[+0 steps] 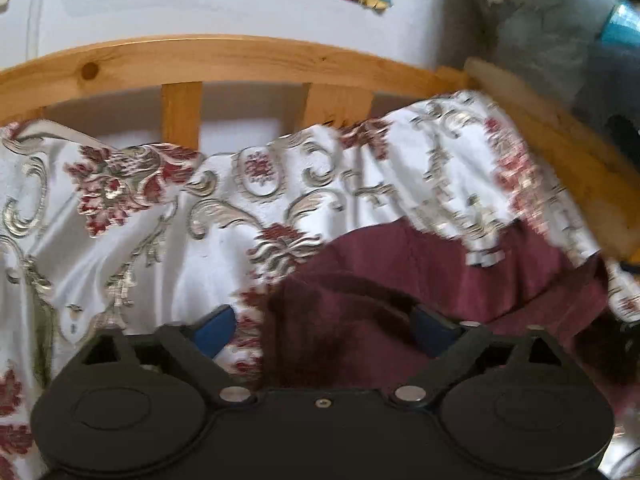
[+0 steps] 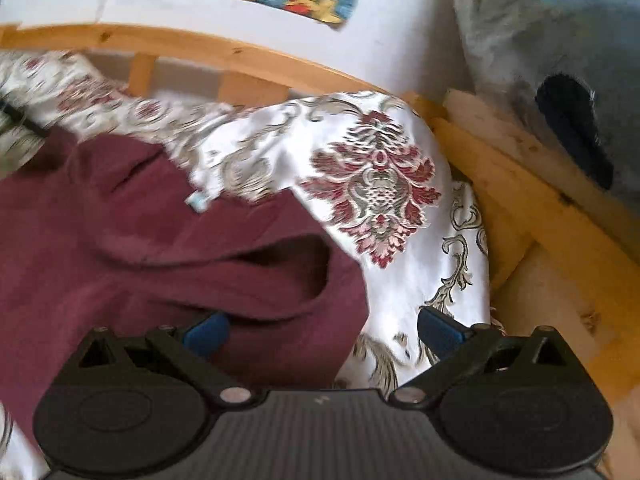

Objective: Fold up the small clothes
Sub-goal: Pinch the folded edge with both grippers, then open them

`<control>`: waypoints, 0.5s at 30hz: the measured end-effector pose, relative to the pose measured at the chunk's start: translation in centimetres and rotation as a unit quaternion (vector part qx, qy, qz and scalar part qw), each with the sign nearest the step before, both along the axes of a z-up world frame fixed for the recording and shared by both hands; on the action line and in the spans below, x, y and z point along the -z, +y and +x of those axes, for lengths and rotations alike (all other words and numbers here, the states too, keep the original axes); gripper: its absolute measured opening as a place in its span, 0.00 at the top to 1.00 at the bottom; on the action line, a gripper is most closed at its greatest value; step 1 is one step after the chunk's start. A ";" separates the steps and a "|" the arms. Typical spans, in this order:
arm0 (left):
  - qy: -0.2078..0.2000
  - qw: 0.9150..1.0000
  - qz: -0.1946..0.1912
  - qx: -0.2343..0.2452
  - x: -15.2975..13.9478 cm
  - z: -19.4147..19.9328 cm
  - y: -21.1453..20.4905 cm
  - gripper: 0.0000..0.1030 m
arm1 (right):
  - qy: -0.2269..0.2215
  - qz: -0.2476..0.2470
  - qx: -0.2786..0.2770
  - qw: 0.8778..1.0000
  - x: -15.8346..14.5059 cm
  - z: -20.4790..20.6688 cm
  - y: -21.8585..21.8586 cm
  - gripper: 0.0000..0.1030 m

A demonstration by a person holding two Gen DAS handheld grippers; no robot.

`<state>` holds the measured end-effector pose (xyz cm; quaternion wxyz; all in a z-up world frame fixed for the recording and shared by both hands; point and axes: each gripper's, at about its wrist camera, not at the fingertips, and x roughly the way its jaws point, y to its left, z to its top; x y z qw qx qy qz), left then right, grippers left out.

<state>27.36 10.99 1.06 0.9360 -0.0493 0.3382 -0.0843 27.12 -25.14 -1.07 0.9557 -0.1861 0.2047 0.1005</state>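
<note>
One maroon garment (image 1: 420, 280) is the only piece of clothing to fold that I can count in either view, and it lies bunched on a white bedspread (image 1: 132, 248) patterned with red and grey flowers. From the left gripper (image 1: 324, 326) the cloth sits straight ahead and off to its right — a dark fold of it rises between the two blue pads, which stand wide apart with nothing pinched. From the right gripper (image 2: 324, 326) the same garment (image 2: 160, 248) spreads ahead and to its left, its near edge touching or just under the left blue pad, while the right pad hangs over bare bedspread (image 2: 400, 280); those fingers are spread wide too. So the garment lies between the two grippers, its long axis running roughly across from one to the other, though motion blur makes the exact outline hard to judge. Both grippers look about equally near — I judge the left one slightly better placed, since cloth already sits inside its gap. Beyond both grippers runs one wooden bed rail (image 1: 200, 60) with slats, and past that a white wall (image 1: 200, 0).
</note>
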 end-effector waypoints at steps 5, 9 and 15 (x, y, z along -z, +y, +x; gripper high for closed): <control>0.014 0.998 0.051 -0.042 1.4 0.8 -0.5 0.68 | 0.019 0.070 0.007 0.997 -1.1 2.9 -1.1 0.36; 0.009 0.998 0.048 -0.040 1.6 0.8 -0.7 0.87 | 0.035 0.109 0.013 0.993 -1.7 4.0 -1.5 0.78; -0.005 0.996 0.061 -0.065 0.9 0.3 -1.3 0.90 | 0.032 0.153 0.081 0.984 -2.2 4.5 -2.2 0.90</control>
